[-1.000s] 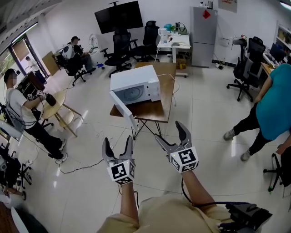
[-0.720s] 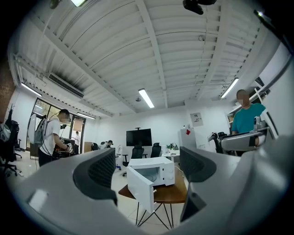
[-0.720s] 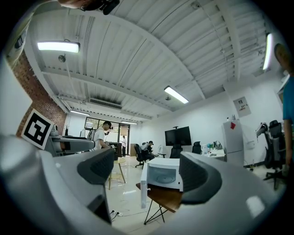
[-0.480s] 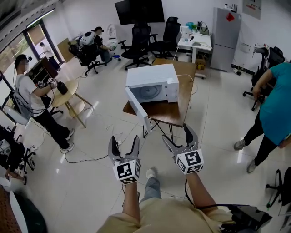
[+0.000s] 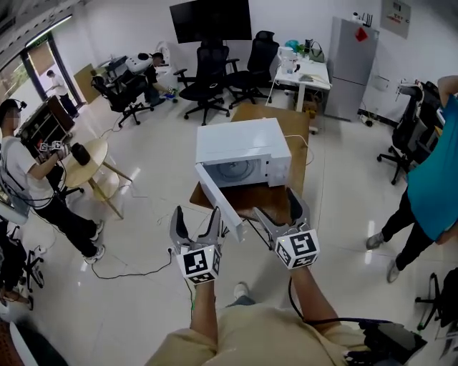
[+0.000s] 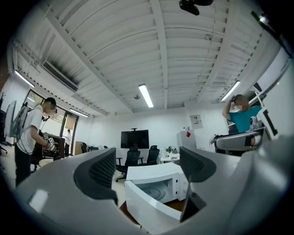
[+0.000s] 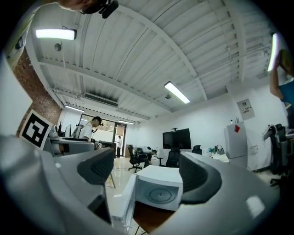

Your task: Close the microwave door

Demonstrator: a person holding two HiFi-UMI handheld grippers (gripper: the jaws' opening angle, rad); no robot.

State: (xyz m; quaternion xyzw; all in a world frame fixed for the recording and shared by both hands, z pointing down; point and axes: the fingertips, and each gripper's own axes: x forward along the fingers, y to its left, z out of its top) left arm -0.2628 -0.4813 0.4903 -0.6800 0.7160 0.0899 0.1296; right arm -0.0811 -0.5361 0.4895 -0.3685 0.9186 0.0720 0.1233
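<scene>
A white microwave [image 5: 243,146] stands on a brown wooden table [image 5: 295,123] in the middle of the room. Its door [image 5: 217,196] hangs wide open, swung out to the left and toward me. My left gripper [image 5: 195,218] is open and empty, just left of the door's outer edge. My right gripper [image 5: 278,207] is open and empty too, in front of the table's near edge, right of the door. The left gripper view shows the microwave [image 6: 158,179] and its door [image 6: 151,209] between the jaws. In the right gripper view, the microwave [image 7: 161,188] and door [image 7: 120,202] appear from the right side.
A standing person [image 5: 25,175] and a round wooden table [image 5: 89,154] are at the left. A person in teal [image 5: 436,179] stands at the right. Office chairs [image 5: 207,82], a white desk [image 5: 300,71], a fridge [image 5: 351,57] and a wall screen [image 5: 211,21] line the back. A cable [image 5: 122,263] lies on the floor.
Both grippers have moved forward across the floor to the microwave, which now looks larger and nearer. Their jaws keep the same opening. The door is still open.
</scene>
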